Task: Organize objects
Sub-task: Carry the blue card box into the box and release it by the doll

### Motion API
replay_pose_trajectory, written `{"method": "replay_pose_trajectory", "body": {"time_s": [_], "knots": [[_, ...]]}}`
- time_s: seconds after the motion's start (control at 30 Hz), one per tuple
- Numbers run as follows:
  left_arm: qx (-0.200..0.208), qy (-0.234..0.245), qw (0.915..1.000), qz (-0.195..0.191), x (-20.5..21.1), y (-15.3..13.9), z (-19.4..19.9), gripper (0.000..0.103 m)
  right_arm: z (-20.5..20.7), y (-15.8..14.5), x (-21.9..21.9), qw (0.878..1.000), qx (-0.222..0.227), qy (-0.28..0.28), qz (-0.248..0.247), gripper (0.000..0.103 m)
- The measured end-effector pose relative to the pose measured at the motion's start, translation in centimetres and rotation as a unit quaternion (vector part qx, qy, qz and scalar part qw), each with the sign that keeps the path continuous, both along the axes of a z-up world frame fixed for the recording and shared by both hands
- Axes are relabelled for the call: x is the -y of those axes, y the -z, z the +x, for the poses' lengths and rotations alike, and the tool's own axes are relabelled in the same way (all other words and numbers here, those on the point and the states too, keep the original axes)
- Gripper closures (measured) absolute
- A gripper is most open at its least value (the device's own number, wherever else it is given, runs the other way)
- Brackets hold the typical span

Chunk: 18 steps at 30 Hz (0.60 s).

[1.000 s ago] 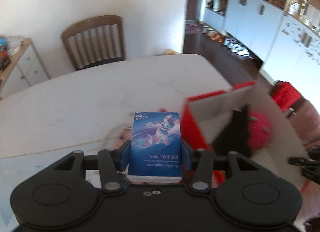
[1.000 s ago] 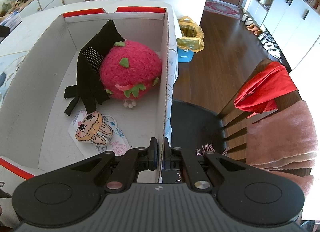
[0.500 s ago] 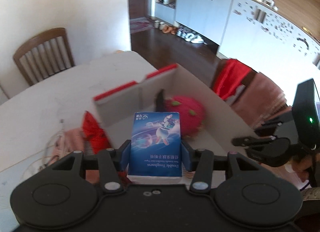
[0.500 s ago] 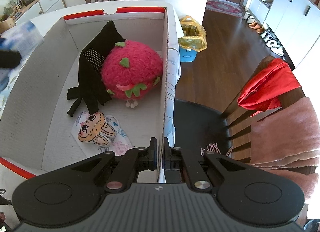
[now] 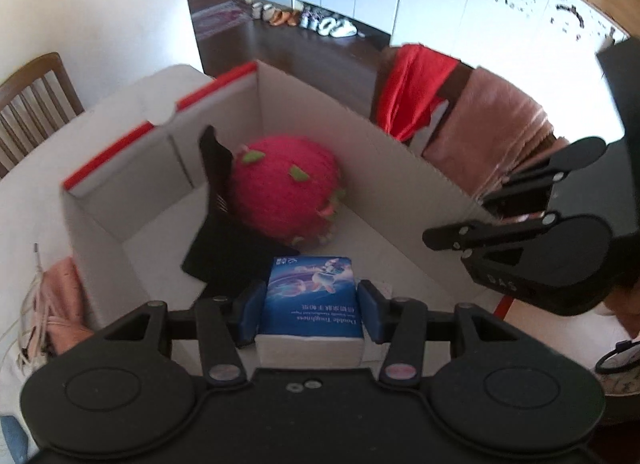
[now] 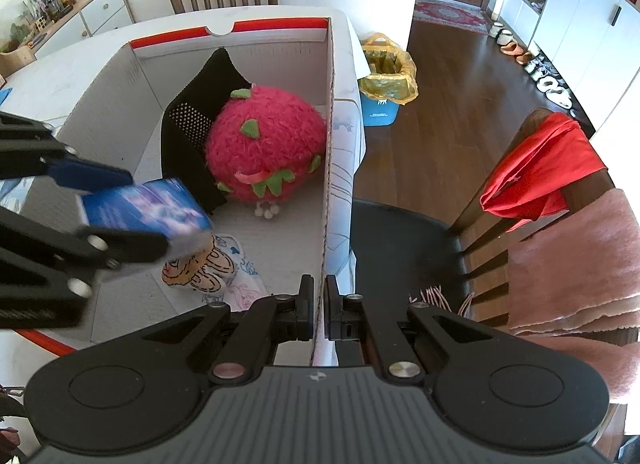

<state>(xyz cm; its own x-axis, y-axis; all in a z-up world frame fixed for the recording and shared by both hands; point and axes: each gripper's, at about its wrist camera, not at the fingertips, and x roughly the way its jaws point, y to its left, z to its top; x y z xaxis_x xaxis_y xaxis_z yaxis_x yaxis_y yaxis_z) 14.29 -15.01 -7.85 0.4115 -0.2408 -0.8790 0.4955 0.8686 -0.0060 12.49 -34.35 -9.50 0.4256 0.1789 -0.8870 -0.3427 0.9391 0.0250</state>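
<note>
Holding: our left gripper clamps a blue tissue pack above the white cardboard box; our right gripper pinches its wall.

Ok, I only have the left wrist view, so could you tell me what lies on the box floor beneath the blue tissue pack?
Observer: A flat printed pouch with a cartoon face lies there, below the blue tissue pack.
Operator: Thank you. What is the right hand-held gripper doing?
Observer: The right hand-held gripper is shut on the right wall of the white cardboard box, one finger on each side.
Operator: Is any floor bare?
Observer: Yes, between the pouch and the left wall.
</note>
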Motion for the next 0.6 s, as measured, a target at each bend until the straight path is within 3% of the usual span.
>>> {"method": "replay_pose_trajectory", "body": {"time_s": [0.6], "knots": [[-0.059, -0.012, 0.9982, -0.008, 0.2, 3.5, 1.0, 0.055, -0.1, 0.2, -0.1, 1.0, 0.0, 0.002, 0.003, 0.099]]}}
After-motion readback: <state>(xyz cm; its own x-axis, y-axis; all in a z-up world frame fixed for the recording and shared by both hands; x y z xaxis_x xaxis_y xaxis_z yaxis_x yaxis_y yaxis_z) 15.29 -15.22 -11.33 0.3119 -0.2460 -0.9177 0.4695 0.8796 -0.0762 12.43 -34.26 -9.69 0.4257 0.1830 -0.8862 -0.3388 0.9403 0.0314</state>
